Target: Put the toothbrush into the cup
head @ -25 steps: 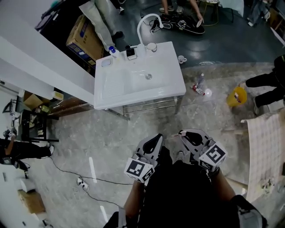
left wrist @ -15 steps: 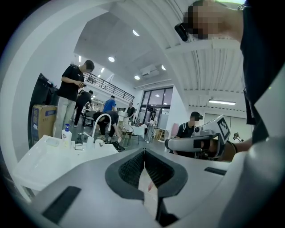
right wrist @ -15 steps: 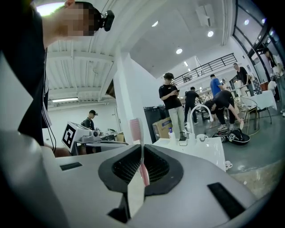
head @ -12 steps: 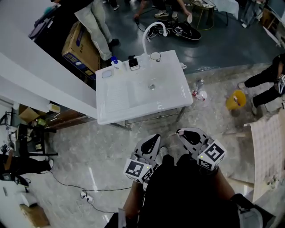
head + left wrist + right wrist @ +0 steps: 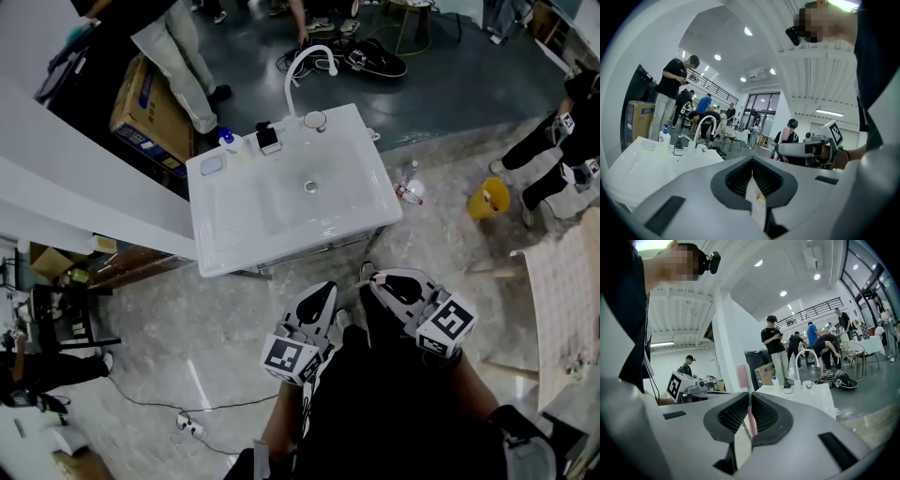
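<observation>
right tongs [image 5: 392, 281]: clenched on the toothbrush [image 5: 742, 377], held close to the person's body at the bottom of the head view.
left tongs [image 5: 321, 292]: clenched too, pads meeting, nothing seen gripped. They sit just beside the right tongs, at their 9 o'clock.
toothbrush axis: runs about 12 to 6 o'clock in the right gripper view. The pink head sticks up above the pads and the handle goes down through them, crosswise to the way the tongs point.
cup [image 5: 315, 120]: upright on the back rim of the white sink [image 5: 234, 220], just beside the foot of the faucet [image 5: 292, 80].
cup from tongs: about 11 o'clock of the right tongs and near dead 12 o'clock of the left tongs. It is well apart from both, with the whole basin between.
nearer hand: about even. Left lines up straighter, but right has the brush, so right looks like the working hand.
rim neighbours: soap bottle [image 5: 225, 141] and a small dark holder [image 5: 268, 138], both toward the cup's 9 o'clock.
step: carry, brush in hand, not yet over the sink.
next move: probably a reach forward and slightly left across the basin, then handle end down into the cup mouth. The brush is already near upright, so little turning seems needed.
risk: small mouth with the faucet close by, so the cup could get knocked.
</observation>
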A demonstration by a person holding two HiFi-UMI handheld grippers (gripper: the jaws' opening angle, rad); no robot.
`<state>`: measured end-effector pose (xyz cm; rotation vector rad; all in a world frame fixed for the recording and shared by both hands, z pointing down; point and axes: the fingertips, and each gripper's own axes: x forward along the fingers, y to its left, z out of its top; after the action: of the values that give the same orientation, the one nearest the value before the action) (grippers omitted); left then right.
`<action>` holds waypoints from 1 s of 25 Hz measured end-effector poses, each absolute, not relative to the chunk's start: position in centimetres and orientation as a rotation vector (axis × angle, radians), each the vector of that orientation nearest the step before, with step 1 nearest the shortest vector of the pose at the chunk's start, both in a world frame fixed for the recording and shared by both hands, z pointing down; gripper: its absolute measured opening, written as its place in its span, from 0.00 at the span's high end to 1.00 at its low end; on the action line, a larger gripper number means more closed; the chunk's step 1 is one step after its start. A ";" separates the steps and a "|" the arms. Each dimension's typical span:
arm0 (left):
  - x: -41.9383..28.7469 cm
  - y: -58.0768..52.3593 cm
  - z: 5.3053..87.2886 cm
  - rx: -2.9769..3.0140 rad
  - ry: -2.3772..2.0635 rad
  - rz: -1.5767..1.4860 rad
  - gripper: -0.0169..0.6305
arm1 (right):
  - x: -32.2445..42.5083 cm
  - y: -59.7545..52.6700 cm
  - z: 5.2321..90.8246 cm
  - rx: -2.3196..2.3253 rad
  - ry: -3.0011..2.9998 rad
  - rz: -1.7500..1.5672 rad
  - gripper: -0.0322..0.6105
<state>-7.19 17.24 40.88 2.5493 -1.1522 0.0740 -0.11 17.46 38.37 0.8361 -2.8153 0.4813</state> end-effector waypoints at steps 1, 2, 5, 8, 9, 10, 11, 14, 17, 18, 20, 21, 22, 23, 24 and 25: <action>-7.0 16.9 40.8 2.553 -1.153 0.069 0.96 | 0.0 17.0 38.5 0.836 -2.816 0.486 0.90; -7.0 16.6 40.7 2.555 -1.157 0.064 0.96 | 0.0 16.6 38.6 0.835 -2.820 0.489 0.90; -6.8 15.3 40.6 2.541 -1.168 0.056 0.96 | 0.0 14.9 39.0 0.821 -2.832 0.492 0.90; -6.7 13.8 40.4 2.520 -1.178 0.034 0.96 | -0.1 12.7 38.7 0.802 -2.864 0.480 0.90; -6.6 13.3 40.4 2.516 -1.177 0.033 0.96 | -0.2 12.1 38.5 0.791 -2.879 0.475 0.90; -6.4 12.7 40.4 2.513 -1.176 0.038 0.96 | -0.2 11.4 38.3 0.778 -2.891 0.473 0.90; -6.3 12.0 40.3 2.509 -1.176 0.046 0.96 | -0.2 10.7 38.2 0.768 -2.897 0.475 0.90; -6.0 9.5 40.0 2.504 -1.189 0.058 0.96 | 0.0 8.2 38.3 0.753 -2.901 0.507 0.90; -5.7 7.3 39.8 2.505 -1.210 0.062 0.96 | 0.6 5.9 38.5 0.729 -2.907 0.522 0.90; -5.6 6.6 39.7 2.506 -1.215 0.065 0.96 | 0.7 5.2 38.4 0.720 -2.914 0.526 0.90; -5.4 5.2 39.7 2.513 -1.226 0.073 0.96 | 0.8 3.8 38.0 0.695 -2.941 0.539 0.90; -5.2 4.6 39.7 2.514 -1.229 0.075 0.96 | 1.0 3.1 37.8 0.686 -2.951 0.542 0.90; -5.0 3.9 39.6 2.511 -1.232 0.078 0.96 | 1.2 2.4 37.8 0.681 -2.954 0.542 0.90; -4.8 3.3 39.6 2.505 -1.237 0.080 0.96 | 1.5 1.7 37.8 0.678 -2.952 0.544 0.90; -4.6 2.8 39.6 2.497 -1.243 0.084 0.96 | 1.8 1.0 37.8 0.674 -2.951 0.550 0.90; -4.4 2.2 39.7 2.489 -1.248 0.087 0.96 | 2.0 0.4 37.8 0.668 -2.952 0.557 0.90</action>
<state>-4.37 2.21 39.66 2.4895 -1.2485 0.0873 2.03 0.40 37.77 0.6677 -2.9524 0.5567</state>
